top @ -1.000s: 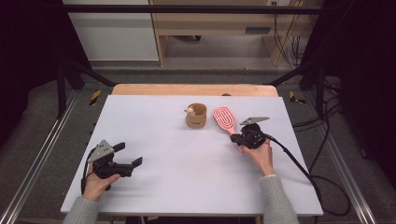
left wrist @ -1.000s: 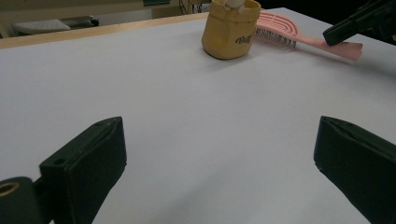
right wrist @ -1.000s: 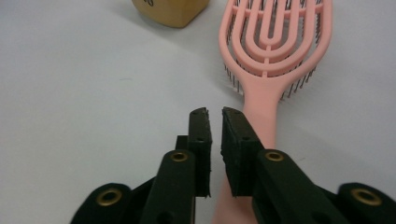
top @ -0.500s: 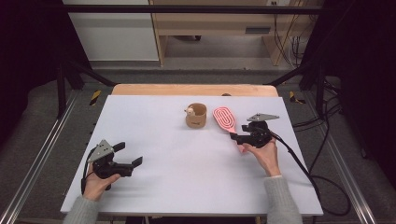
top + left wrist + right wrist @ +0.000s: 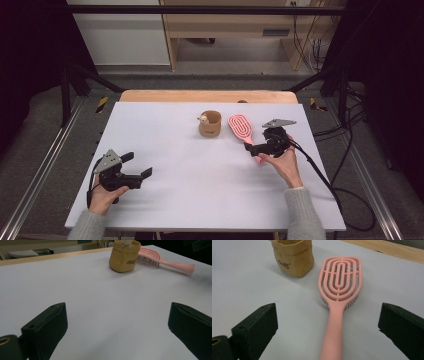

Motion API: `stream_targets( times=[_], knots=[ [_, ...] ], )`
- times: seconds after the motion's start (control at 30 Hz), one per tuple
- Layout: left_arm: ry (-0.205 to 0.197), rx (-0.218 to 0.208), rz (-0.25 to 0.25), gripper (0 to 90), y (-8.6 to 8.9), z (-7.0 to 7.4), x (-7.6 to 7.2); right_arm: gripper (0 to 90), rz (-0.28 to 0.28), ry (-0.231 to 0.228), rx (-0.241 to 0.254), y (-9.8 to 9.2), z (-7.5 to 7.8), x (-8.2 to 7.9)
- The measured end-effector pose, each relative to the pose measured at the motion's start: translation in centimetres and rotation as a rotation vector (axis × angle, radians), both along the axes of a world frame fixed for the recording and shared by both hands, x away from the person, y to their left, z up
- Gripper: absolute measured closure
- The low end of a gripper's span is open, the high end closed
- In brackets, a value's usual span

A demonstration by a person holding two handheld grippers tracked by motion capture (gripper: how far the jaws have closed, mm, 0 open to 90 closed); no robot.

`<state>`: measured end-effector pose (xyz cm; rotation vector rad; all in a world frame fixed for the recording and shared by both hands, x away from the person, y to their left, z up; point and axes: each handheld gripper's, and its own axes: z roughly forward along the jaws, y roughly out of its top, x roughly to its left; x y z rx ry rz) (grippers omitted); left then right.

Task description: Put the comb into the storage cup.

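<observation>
Right gripper jaws just opened, pink hairbrush released between them, flat on table at 3 o'clock of tan pouch. Left gripper open, empty. Brush likely light, stiff, smooth plastic; best grasped mid-handle.

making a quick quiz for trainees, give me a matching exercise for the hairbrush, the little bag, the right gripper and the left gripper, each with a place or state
Things:
1. hairbrush
2. paper bag
3. right gripper
4. left gripper

Descriptions:
A. tan, standing upright
B. jaws open over bare table, near left
C. pink, lying flat, bristles down
D. jaws open either side of the pink handle

Pairs: 1-C, 2-A, 3-D, 4-B
</observation>
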<state>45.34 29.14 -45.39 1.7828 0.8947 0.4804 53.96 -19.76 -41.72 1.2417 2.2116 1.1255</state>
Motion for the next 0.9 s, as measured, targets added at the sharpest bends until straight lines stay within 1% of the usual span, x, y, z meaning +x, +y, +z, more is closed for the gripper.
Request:
stream_targets(
  times=[0.03, 0.17, 0.3, 0.43, 0.6, 0.67, 0.9],
  knots=[
    [0.0, 0.0, 0.0, 2.3, 0.0, 0.0, 0.0, 0.8, 0.002, -0.002, -0.003, 0.0, 0.1, 0.0],
    [0.002, -0.001, 0.002, 2.3, 0.0, -0.1, 0.0, 0.6, -0.005, -0.01, 0.0, 0.2, 0.6, 0.2],
    [0.002, 0.004, 0.003, 2.3, 0.0, -0.1, 0.0, 0.6, -0.006, -0.002, -0.002, 0.7, 0.6, 0.6],
    [0.001, -0.001, 0.003, 2.3, 0.0, -0.1, 0.0, 1.3, -0.005, 0.016, -0.019, 1.1, 0.2, 1.3],
    [0.001, 0.001, 0.003, 2.4, 0.0, 0.0, 0.0, 2.2, -0.029, 0.041, -0.039, 1.4, -0.5, 2.1],
    [0.001, 0.002, 0.003, 2.3, 0.0, 0.0, 0.0, 2.4, -0.029, 0.06, -0.047, 1.5, -0.9, 2.5],
    [0.001, 0.002, 0.003, 2.3, 0.0, -0.1, 0.0, 5.3, -0.043, 0.091, -0.085, 1.7, -1.9, 3.4]
  ],
)
